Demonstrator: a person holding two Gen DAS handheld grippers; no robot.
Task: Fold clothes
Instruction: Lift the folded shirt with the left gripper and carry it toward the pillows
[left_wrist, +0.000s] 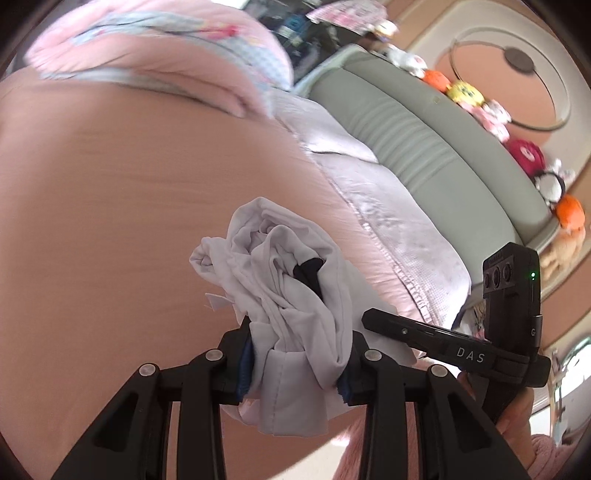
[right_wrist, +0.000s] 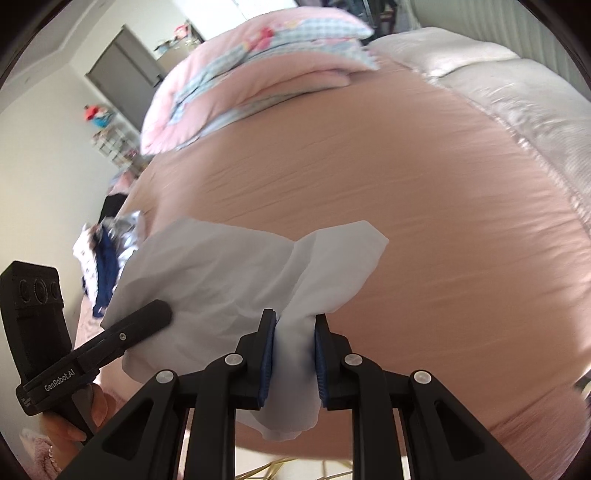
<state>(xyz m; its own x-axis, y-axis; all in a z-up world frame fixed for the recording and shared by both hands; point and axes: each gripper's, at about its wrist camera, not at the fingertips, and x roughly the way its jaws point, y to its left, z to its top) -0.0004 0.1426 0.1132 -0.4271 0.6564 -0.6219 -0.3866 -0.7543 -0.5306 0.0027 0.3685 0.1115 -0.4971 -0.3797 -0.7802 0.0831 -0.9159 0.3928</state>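
the left gripper (left_wrist: 295, 363) is pinched on a bunched wad of the white garment (left_wrist: 284, 280), its blue pads pressing the cloth from both sides; the wad piles up toward 12 o'clock from the jaws, with a dark scrap tucked in its folds and a loose tail hanging below them. the right gripper (right_wrist: 294, 354) is clamped narrow on another part of the same white garment (right_wrist: 236, 273), which fans out above its pads like a bow, one wing toward 10 o'clock and a smaller one toward 1 o'clock, with a tail drooping at 6 o'clock. the cloth is held up clear of the pink bedspread (left_wrist: 129, 192), which fills the middle of both views.

in the left wrist view the other handheld unit sits at 3 to 4 o'clock, just beside the wad, gripped by a hand (left_wrist: 517, 410). in the right wrist view the left unit's black finger lies across the garment's left wing at 8 o'clock, covering part of it.

farther out, a folded pink quilt (right_wrist: 258, 66) with checked blue patches lies at 12 o'clock on the bed. a pale satin cover (left_wrist: 380, 206) runs along the bed's edge at 2 o'clock, then a grey-green headboard (left_wrist: 417, 122) topped by a row of plush toys (left_wrist: 465, 92). a heap of other clothes (right_wrist: 107, 258) sits at 9 o'clock in the right wrist view.
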